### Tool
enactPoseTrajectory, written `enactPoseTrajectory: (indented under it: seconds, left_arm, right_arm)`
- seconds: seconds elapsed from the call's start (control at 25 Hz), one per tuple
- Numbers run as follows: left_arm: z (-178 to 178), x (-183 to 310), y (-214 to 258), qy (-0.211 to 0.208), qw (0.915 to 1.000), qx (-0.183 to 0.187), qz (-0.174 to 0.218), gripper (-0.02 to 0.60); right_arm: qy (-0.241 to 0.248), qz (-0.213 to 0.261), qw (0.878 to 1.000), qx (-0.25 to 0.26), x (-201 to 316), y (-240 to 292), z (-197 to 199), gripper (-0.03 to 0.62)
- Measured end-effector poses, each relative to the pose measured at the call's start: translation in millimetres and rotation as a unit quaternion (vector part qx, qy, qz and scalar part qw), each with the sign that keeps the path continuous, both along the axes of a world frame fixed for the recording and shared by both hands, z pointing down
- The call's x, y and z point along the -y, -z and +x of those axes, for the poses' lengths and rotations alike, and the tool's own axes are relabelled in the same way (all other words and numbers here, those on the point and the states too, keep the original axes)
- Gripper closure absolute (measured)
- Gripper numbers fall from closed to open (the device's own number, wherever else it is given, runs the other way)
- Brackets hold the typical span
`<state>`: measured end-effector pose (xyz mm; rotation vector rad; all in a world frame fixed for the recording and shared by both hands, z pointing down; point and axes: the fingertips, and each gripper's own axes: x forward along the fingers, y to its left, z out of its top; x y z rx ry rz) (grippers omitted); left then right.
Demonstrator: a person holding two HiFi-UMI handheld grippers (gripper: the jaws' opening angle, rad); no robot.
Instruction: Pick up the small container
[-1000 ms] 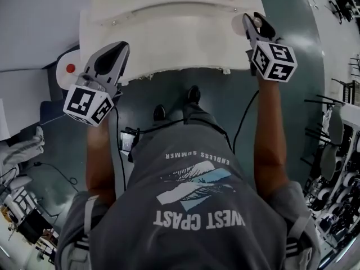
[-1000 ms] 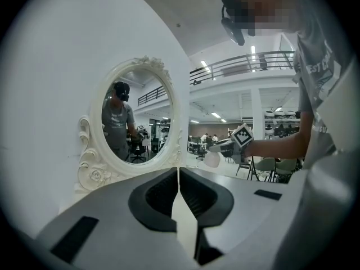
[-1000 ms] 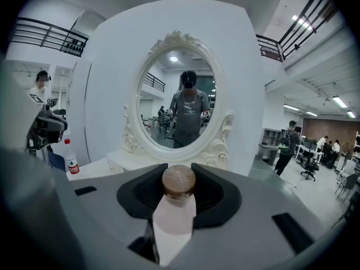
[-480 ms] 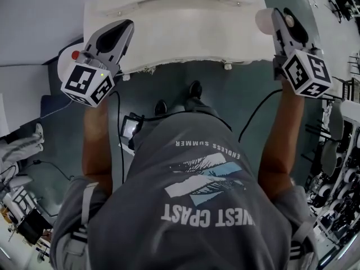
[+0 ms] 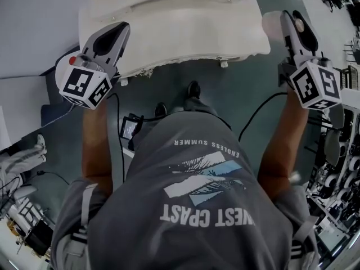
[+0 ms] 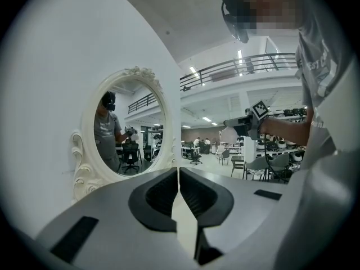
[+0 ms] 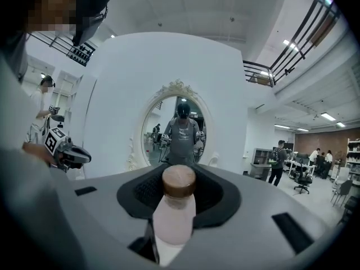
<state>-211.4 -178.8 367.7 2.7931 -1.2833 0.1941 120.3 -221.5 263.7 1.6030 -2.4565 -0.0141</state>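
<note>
The small container point(image 7: 175, 207) is a pale pink bottle with a brown cap. It stands upright between the jaws of my right gripper point(image 7: 179, 187), which is shut on it. In the head view the right gripper point(image 5: 291, 20) is off the table's right end, over the floor, with the container point(image 5: 273, 22) showing as a pale round shape at its tip. My left gripper point(image 5: 115, 34) hovers over the table's front left corner. Its jaws point(image 6: 178, 176) are shut with nothing between them. From the left gripper view the right gripper point(image 6: 241, 125) shows in the distance, with the container point(image 6: 228, 135) in it.
A white dressing table point(image 5: 180, 32) lies ahead of me. An ornate oval mirror point(image 7: 177, 131) stands against a white wall behind it. A small white side stand with a red button point(image 5: 72, 61) is under my left gripper. Cables and my shoes are on the dark green floor point(image 5: 236, 89).
My right gripper has carried the container to the right, from over the table's right corner to off its edge. The left gripper has shifted only slightly.
</note>
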Motion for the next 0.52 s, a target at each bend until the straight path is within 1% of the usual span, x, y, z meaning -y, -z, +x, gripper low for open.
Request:
enactPoseTrajectory:
  seconds: [0.28, 0.52]
  left_arm:
    - [3, -7, -1, -0.010, 0.9999, -0.002, -0.002, 0.555]
    - [6, -7, 0, -0.016, 0.9999, -0.003, -0.002, 0.555]
  right_arm:
    - [-0.010, 0.008, 1.000, -0.002, -17, 11, 4, 0.447]
    - [-0.017, 0.010, 1.000, -0.003, -23, 17, 9, 0.447]
